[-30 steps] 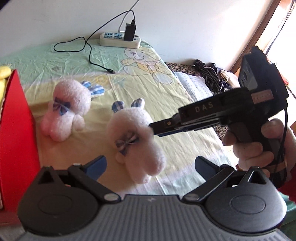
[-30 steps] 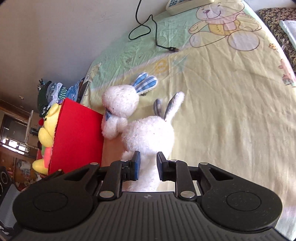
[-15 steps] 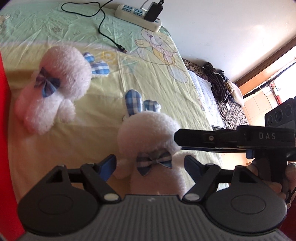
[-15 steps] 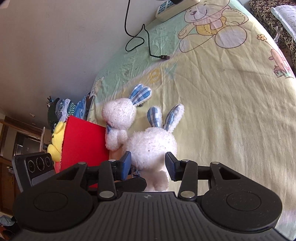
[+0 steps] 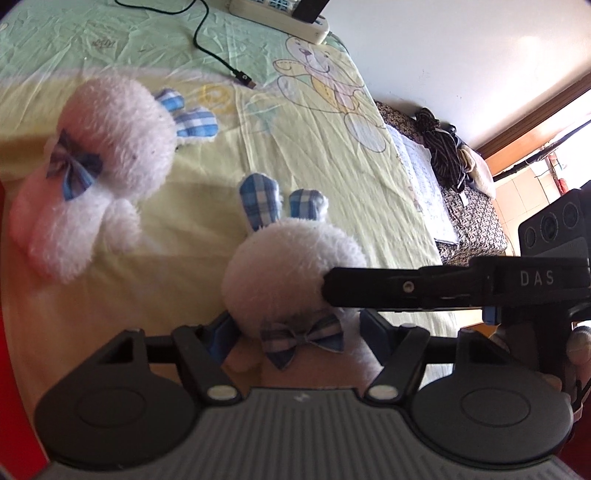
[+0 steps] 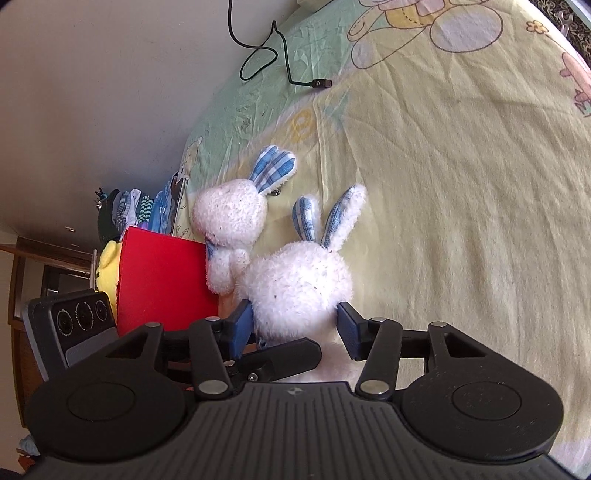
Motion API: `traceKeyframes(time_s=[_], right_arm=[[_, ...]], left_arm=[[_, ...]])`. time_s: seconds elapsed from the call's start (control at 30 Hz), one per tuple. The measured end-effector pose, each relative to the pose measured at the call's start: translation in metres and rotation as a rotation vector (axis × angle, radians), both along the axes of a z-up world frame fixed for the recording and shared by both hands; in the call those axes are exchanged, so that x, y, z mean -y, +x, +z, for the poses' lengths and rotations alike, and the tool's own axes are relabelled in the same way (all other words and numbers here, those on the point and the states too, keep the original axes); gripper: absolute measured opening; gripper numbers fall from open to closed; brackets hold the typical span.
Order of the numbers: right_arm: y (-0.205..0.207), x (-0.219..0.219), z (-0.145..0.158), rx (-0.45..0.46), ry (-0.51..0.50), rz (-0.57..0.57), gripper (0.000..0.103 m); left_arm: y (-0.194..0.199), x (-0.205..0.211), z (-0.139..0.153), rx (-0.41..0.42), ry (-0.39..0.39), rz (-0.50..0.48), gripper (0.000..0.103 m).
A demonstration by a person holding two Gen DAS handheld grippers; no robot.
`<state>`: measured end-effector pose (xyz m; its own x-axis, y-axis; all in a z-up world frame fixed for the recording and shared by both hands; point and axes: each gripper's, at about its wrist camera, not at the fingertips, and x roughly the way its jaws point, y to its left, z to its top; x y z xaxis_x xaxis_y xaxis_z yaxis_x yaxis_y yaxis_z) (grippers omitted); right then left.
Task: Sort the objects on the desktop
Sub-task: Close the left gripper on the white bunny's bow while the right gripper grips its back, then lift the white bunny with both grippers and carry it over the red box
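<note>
Two white plush bunnies with blue checked ears lie on a yellow-green bear-print sheet [image 5: 314, 155]. The near bunny [image 5: 288, 273] [image 6: 295, 284] sits between the fingers of my left gripper [image 5: 297, 328], which press on both sides of its body just below the bow tie. My right gripper [image 6: 295, 325] is open, its fingers spread on either side of the same bunny, and one of its fingers [image 5: 369, 288] rests against the head. The far bunny [image 5: 110, 147] [image 6: 229, 214] lies beside the red box [image 6: 162, 284].
A yellow plush [image 6: 107, 266] sits in the red box. At the far end lie a white power strip [image 5: 280, 14] and a loose black cable [image 6: 288, 70]. The sheet ends at the right, with dark clothes [image 5: 443, 147] beyond it. A hand [image 5: 576, 354] holds the right gripper.
My right gripper, shut on the near bunny a second ago, has opened wide. My left gripper has moved in around the bunny and narrowed onto its body.
</note>
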<state>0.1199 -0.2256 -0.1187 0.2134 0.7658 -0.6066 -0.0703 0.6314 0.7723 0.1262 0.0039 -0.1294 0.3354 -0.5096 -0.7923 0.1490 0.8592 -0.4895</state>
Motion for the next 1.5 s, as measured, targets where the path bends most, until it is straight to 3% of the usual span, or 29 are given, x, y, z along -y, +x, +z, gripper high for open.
traceKeyframes(time_s=[0.33,0.9,1.5], right_arm=[[-0.022,-0.001,0.017,0.002,-0.02,0.016,0.047],[-0.095,-0.033,0.048,0.037,-0.062,0.08,0.046],[-0.179,-0.141,0.082,0.046,-0.091,0.115,0.046]], left_arm=[[-0.021,0.005,0.014,0.025,0.045,-0.057,0.07],[-0.106,-0.004,0.046,0.12,0.135,-0.142,0.07],[-0.181,-0.105,0.078,0.185,0.135,-0.299,0.07]])
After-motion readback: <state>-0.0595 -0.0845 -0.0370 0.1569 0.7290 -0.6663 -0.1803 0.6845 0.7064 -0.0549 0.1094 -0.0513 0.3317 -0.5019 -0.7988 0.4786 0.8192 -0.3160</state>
